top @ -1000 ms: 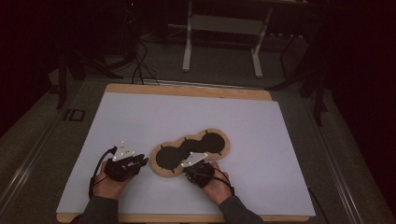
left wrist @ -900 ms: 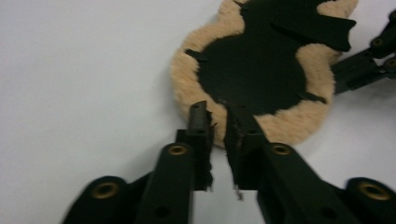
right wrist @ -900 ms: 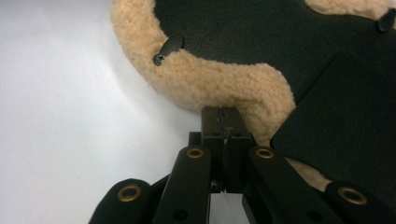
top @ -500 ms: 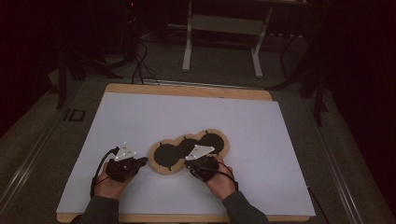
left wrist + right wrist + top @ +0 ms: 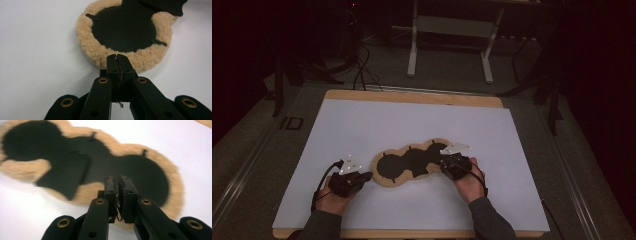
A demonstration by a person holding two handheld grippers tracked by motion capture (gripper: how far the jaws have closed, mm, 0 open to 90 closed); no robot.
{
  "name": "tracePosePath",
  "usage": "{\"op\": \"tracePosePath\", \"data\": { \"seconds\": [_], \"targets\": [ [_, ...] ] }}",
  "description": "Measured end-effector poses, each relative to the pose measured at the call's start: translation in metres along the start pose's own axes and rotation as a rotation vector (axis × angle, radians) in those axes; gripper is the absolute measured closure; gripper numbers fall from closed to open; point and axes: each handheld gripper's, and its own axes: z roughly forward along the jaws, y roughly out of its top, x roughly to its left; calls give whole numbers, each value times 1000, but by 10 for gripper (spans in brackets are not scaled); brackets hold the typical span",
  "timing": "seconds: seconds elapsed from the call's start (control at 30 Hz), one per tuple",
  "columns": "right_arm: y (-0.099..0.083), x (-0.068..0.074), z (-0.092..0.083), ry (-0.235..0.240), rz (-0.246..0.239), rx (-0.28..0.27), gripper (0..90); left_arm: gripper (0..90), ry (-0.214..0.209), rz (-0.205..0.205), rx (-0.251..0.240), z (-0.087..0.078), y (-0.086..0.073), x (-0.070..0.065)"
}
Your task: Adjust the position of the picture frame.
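A three-lobed pad (image 5: 414, 162) with a tan fleece rim and a black inner face lies flat on the white table cover (image 5: 412, 120). My left gripper (image 5: 366, 176) is shut, its tips (image 5: 117, 57) over the fleece rim of the left lobe (image 5: 125, 27); I cannot tell if fibres are pinched. My right gripper (image 5: 444, 165) hovers at the right lobe (image 5: 147, 175). Its jaws have just been opening and stand a narrow slit apart (image 5: 118, 180) with nothing between them. A loose black flap (image 5: 63, 173) lies folded over the pad's middle.
The white cover lies on a wooden board (image 5: 412, 97) whose edge shows at the back. Beyond the table stand a metal frame (image 5: 449, 45) and cables (image 5: 362, 65) on a dark floor.
My right hand has moved rightward from the pad's middle to its right lobe and lifted a little. My left gripper's jaws have closed at the left lobe's rim. The pad has stayed put.
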Motion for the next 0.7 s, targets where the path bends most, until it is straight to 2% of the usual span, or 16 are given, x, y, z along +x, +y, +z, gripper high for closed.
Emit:
{"op": "tracePosePath", "data": {
  "seconds": [0.13,0.27,0.33,0.53,0.7],
  "targets": [
    [-3,-17,1,-47,41,0,845,896,12,17,24,5,0,-4],
    [-7,-33,4,-80,77,15,860,897,14,51,54,9,0,-8],
    [-10,-40,5,-93,102,19,860,897,11,55,58,10,0,-9],
    [-16,-56,11,-121,182,25,834,897,11,55,60,10,-1,-9],
    [-17,-65,16,-109,244,14,801,897,7,57,64,11,-1,-10]
  ]
}}
